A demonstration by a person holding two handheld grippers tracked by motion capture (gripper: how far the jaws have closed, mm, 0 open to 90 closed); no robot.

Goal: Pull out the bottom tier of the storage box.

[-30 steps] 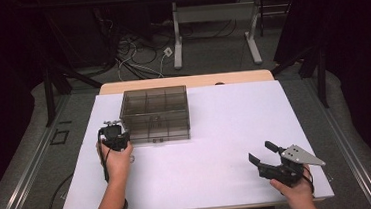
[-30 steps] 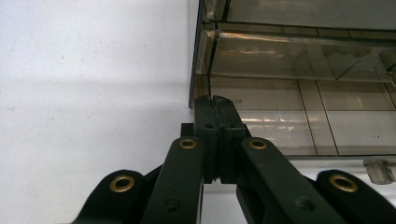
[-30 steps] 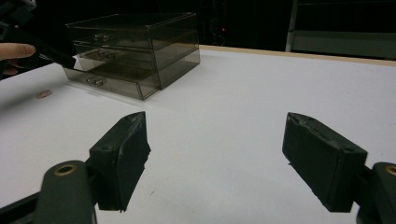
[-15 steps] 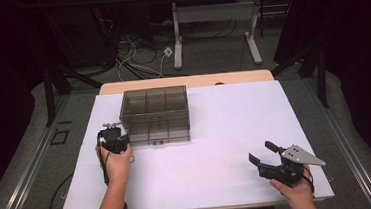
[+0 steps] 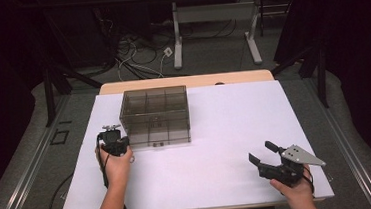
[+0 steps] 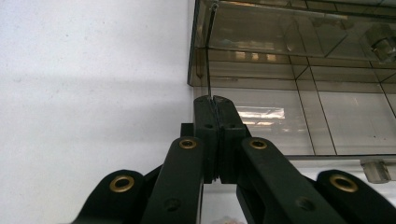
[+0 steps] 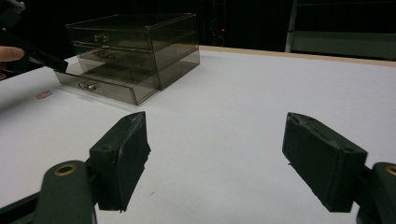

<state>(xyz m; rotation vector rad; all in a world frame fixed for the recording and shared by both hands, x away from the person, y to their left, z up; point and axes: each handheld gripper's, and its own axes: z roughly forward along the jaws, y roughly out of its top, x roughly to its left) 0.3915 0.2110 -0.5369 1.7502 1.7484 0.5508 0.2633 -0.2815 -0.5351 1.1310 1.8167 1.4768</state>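
Since the earlier frames almost nothing has moved — both hands and the drawer box occupy the same places on the bench (image 5: 216, 132).

The left claw (image 5: 112, 140) sits at the front left corner of the smoked clear drawer box (image 5: 155, 116). Its jaws are pressed together, apparently pinching the thin side wall of the bottom drawer (image 6: 299, 116). The right claw (image 5: 263, 154) rests near the front right of the bench, well apart from the box, jaws wide with nothing between them.

Progress, as judged: the bottom drawer (image 7: 100, 86) stands partly pulled out, while the two drawers above it are flush. Whether it is to be opened further or pushed in cannot be told.

The box is tinted see-through plastic with three drawers, small knobs and inner dividers. It stands upright towards the rear left of the bench. A small round coin-like object (image 7: 44, 95) lies on the bench just beside the open drawer.
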